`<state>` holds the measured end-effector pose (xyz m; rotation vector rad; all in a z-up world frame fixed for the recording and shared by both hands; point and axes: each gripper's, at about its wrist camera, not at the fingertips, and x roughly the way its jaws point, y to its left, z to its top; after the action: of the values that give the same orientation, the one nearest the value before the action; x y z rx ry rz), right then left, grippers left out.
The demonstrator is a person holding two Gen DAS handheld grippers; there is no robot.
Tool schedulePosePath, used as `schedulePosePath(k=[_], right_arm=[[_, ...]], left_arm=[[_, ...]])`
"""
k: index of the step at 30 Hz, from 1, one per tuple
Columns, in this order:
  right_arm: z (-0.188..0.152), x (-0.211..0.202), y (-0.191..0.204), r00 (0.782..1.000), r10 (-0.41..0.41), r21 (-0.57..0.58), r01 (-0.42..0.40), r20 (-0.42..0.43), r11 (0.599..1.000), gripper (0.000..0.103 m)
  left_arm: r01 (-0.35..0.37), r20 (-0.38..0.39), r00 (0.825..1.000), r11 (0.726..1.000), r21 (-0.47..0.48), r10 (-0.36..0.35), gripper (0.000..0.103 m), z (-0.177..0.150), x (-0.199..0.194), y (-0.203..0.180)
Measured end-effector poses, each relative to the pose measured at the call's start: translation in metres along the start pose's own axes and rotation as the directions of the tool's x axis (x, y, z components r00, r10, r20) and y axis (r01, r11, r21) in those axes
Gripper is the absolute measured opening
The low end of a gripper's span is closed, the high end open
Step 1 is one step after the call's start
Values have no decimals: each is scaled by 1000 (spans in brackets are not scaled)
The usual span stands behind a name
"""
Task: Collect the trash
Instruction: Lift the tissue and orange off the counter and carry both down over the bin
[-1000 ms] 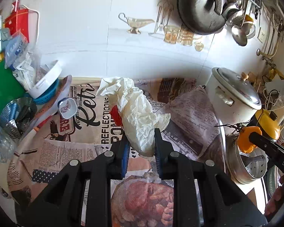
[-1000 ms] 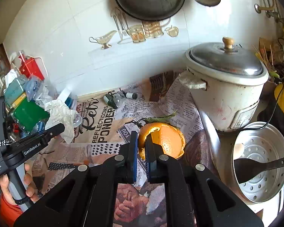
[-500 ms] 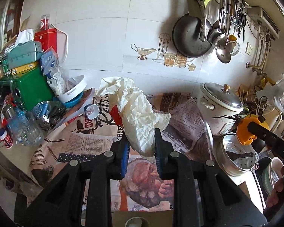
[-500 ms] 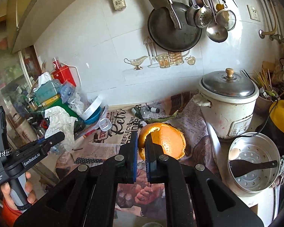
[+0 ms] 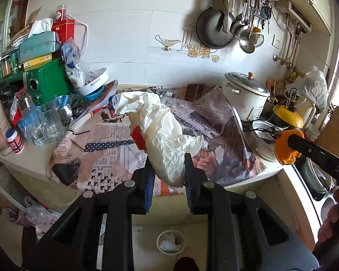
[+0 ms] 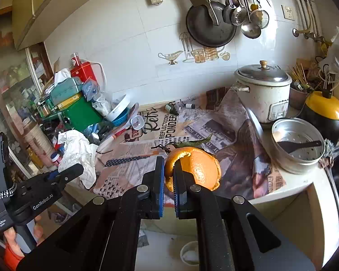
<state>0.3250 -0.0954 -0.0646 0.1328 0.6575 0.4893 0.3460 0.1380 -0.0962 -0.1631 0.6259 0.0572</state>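
Left wrist view: my left gripper [image 5: 167, 174] is narrowed onto a crumpled cream-white wrapper [image 5: 165, 133], both blue pads pressing its lower end. The wrapper stands up and away from the fingers, clear of the counter, with a red scrap [image 5: 139, 137] showing at its left side. Whether that scrap is attached to it I cannot tell.

Right wrist view: my right gripper [image 6: 168, 174] is almost fully closed, pinching the torn edge of an orange peel [image 6: 196, 169]. The peel's hollow dome sits to the right of the fingertips, a dark stem with a green leaf [image 6: 192, 143] projecting from its top. It is held in the air, off the counter.

Beyond both sets of fingers lies the counter [image 6: 314, 189], covered with newspaper sheets [image 5: 115, 149]. On the floor below the counter edge, seen between the fingers of each gripper, stands a small round white bin [image 5: 170, 240] with something pale inside.

On the right end of the counter are a white rice cooker [image 6: 263, 92] with a metal lid, a perforated metal steamer pot [image 6: 297, 144] holding a black spatula, and a yellow-and-black appliance [image 6: 324, 115]. At the left end is a pile of clutter around a green box [image 5: 48, 81], with clear glasses [image 5: 48, 119] in front. A dark pan [image 6: 210, 26] and ladles hang on the tiled wall.

My left hand [image 6: 13, 244] grips its gripper's handle at the lower left of the right wrist view.
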Motion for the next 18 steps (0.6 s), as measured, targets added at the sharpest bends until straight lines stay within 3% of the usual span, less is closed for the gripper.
schedulePosePath(k=[10,18], right_arm=[[-45,-10,41,994,2,-13,-3,-106,1000,6],[-92,21,27,972,7,-2,-8,-235,1000,6]], left_arm=[[1,-108,994,1000,13,1,23,-57,-27,18],[-1,-261,965,999,-35,-8,23,-118,19,17]])
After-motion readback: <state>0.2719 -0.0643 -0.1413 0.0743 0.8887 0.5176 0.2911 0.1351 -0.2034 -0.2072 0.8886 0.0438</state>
